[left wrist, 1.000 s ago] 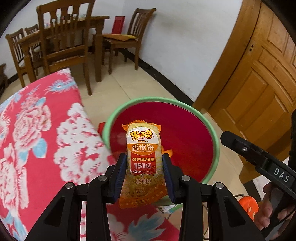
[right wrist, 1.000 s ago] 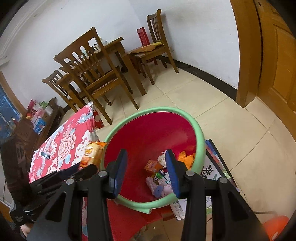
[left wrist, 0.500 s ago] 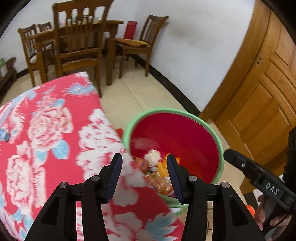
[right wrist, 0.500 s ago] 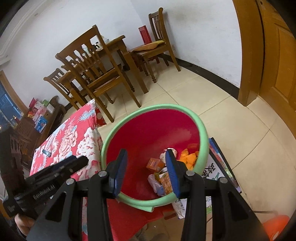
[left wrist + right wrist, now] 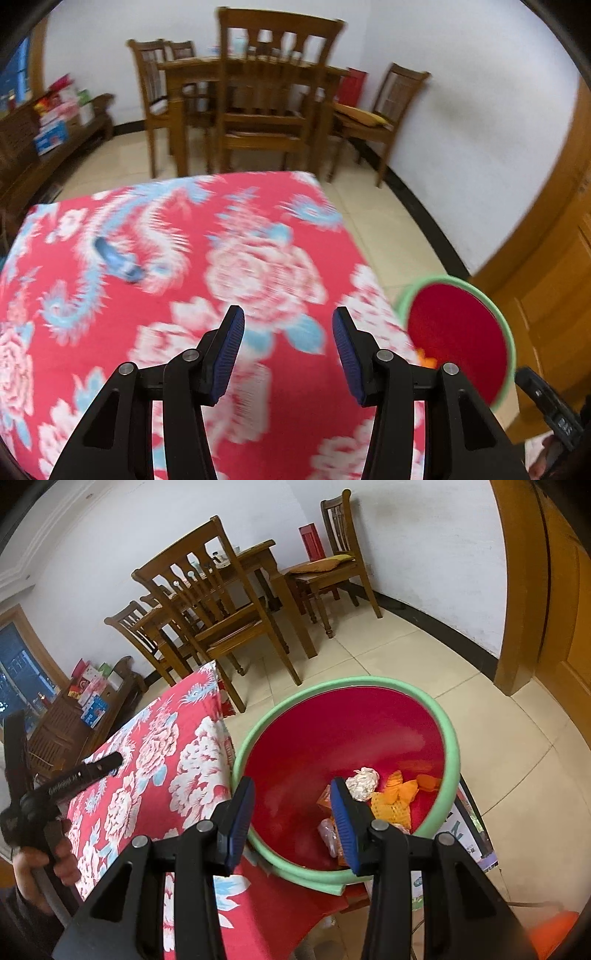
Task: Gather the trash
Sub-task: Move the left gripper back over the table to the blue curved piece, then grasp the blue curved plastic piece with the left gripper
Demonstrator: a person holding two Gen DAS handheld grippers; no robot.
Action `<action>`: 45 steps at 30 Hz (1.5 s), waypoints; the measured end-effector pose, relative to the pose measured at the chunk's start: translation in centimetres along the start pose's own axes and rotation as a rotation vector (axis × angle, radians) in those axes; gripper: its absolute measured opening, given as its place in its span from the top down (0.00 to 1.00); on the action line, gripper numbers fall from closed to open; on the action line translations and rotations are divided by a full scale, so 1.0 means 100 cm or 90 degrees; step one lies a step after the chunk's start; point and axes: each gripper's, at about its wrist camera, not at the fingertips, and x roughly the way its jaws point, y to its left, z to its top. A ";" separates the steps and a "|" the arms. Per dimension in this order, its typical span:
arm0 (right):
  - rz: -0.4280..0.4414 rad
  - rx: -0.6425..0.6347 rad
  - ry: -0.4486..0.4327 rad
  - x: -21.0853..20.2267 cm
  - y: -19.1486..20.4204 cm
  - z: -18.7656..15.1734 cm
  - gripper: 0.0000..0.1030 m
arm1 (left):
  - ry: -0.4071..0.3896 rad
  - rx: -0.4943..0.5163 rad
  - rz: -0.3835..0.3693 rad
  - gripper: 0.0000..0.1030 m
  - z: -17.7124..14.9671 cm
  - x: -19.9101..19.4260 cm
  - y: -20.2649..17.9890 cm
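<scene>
**Both grippers empty, trash lying in the red bin**

A table covered in a red cloth printed with white and pale-blue flowers (image 5: 258, 266) fills the space beneath and beyond the left gripper (image 5: 288, 350), whose blue-padded fingers (image 5: 231, 350) stand apart with nothing between them. Off to the right of those fingers stands the round red bin with a soft green rim (image 5: 458, 336), just beside the table's edge.

The right gripper (image 5: 291, 819) hangs over the near rim of that same bin (image 5: 452, 738); its fingers are spread too, clamped on nothing. Past its right finger, on the bin's floor, lies the collected trash: an orange mesh wrapper (image 5: 397, 801), a crumpled white paper ball (image 5: 364, 781), and clear and orange snack packets partly hidden behind the finger.

Ahead and left of the left gripper's fingers, well apart from them, a small blue wrapper (image 5: 118, 260) rests on the cloth, blurred.

At the left edge of the right wrist view, a hand (image 5: 44, 864) grips the left gripper's handle over the table.
</scene>
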 end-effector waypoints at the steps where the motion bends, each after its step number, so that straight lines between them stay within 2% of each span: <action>1: 0.001 -0.002 0.000 0.000 0.001 0.001 0.57 | -0.004 -0.014 0.013 0.51 0.003 0.000 0.011; 7: 0.002 -0.006 0.004 0.003 0.004 0.002 0.57 | -0.004 -0.085 0.075 0.50 0.014 0.015 0.058; 14: -0.005 -0.002 0.008 0.007 0.003 0.002 0.57 | 0.002 -0.144 0.117 0.50 0.020 0.035 0.099; 22: -0.012 0.002 0.019 0.016 0.002 0.001 0.57 | 0.018 -0.174 0.152 0.50 0.031 0.060 0.120; 34: -0.018 0.007 0.026 0.021 -0.002 0.000 0.57 | 0.051 -0.202 0.163 0.51 0.033 0.083 0.135; 36: -0.018 0.008 0.027 0.022 -0.002 0.000 0.57 | 0.045 -0.196 0.170 0.51 0.032 0.083 0.136; 38: -0.018 0.009 0.029 0.023 -0.002 0.000 0.57 | 0.039 -0.188 0.171 0.55 0.030 0.083 0.135; 39: -0.018 0.009 0.030 0.023 -0.002 -0.001 0.57 | 0.037 -0.183 0.173 0.62 0.029 0.082 0.135; 40: -0.018 0.010 0.031 0.024 -0.002 -0.001 0.57 | 0.034 -0.178 0.174 0.66 0.028 0.082 0.135; 45: -0.017 0.009 0.036 0.025 -0.002 -0.003 0.57 | 0.027 -0.177 0.160 0.75 0.024 0.077 0.136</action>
